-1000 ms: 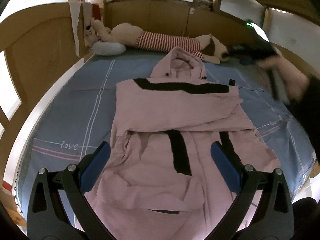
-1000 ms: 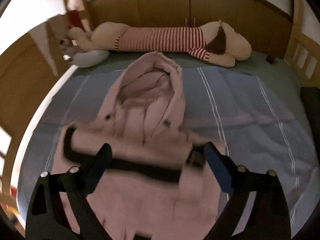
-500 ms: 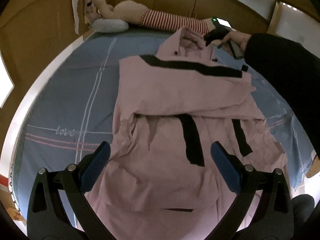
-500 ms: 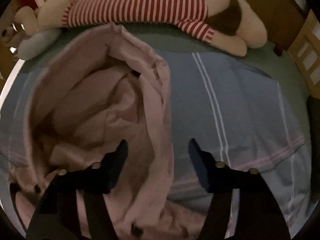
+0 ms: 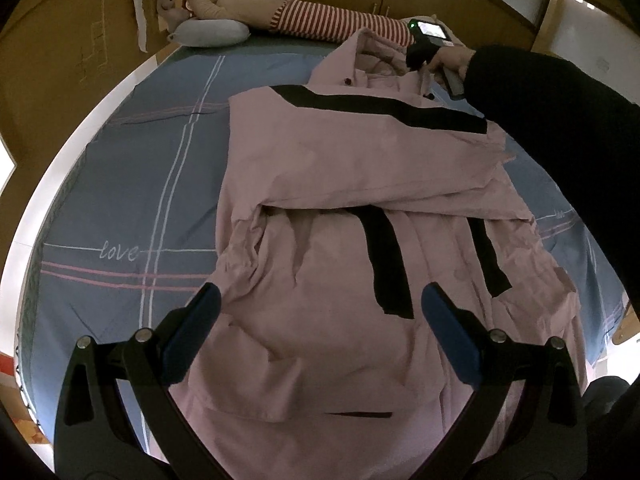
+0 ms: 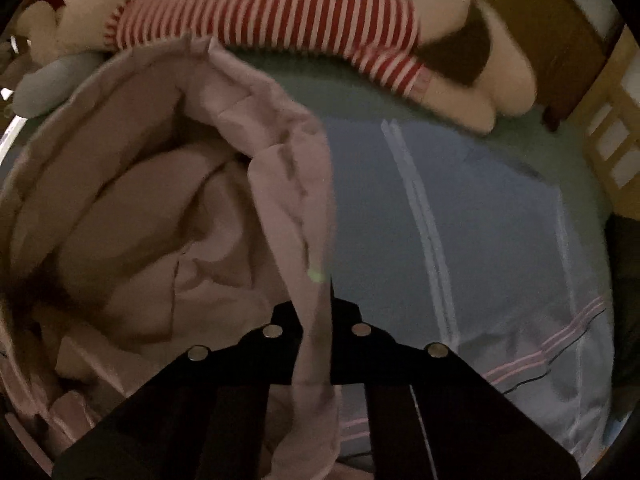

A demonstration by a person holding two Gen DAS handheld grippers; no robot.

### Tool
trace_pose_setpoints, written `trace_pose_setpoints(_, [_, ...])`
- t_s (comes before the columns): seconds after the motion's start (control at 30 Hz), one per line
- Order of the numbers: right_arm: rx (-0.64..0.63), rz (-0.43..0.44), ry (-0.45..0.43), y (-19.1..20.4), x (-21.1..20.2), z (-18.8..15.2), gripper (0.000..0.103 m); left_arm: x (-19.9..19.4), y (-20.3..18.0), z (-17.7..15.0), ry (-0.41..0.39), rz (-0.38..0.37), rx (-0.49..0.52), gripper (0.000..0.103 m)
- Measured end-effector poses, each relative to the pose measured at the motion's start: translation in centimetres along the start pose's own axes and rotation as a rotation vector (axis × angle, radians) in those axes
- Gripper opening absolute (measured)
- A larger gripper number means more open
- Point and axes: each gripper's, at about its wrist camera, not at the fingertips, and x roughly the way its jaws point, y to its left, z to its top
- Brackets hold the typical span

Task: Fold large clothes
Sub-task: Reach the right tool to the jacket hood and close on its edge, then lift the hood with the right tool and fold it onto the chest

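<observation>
A pink hooded jacket (image 5: 340, 168) with black stripes lies spread on the blue bed sheet (image 5: 120, 184), sleeves folded across its front. My left gripper (image 5: 318, 320) is open and empty above the jacket's lower part. My right gripper (image 6: 316, 320) is shut on the right edge of the jacket's hood (image 6: 288, 168), at the far end of the jacket. It shows in the left wrist view (image 5: 424, 48), held by a hand in a black sleeve.
A long plush dog in a red-striped shirt (image 5: 320, 20) lies along the headboard, also in the right wrist view (image 6: 280, 20). A grey pillow (image 5: 212, 32) sits beside it. Wooden bed walls (image 5: 60, 60) enclose the left and far sides.
My right gripper moved forward to the hood and closed on its right edge. My left gripper stayed open over the jacket, tilting slightly nearer.
</observation>
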Motion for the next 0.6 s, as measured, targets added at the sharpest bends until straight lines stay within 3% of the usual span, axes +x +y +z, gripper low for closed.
trace_pose_setpoints(0.3, [-0.073, 0.124, -0.209, -1.5, -12.0, -5.0, 0.003, -0.6, -1.0, 0.1, -0.032, 0.012, 0.018, 0.101])
trace_pose_setpoints(0.5, [-0.145, 0.168, -0.384, -1.5, -19.1, -12.3, 0.003, -0.4, -2.0, 0.3, -0.041, 0.036, 0.034, 0.101])
trace_pose_setpoints(0.6, [-0.229, 0.192, -0.504, -0.9, -21.9, -17.7, 0.003, -0.3, -2.4, 0.3, -0.041, 0.057, 0.052, 0.101])
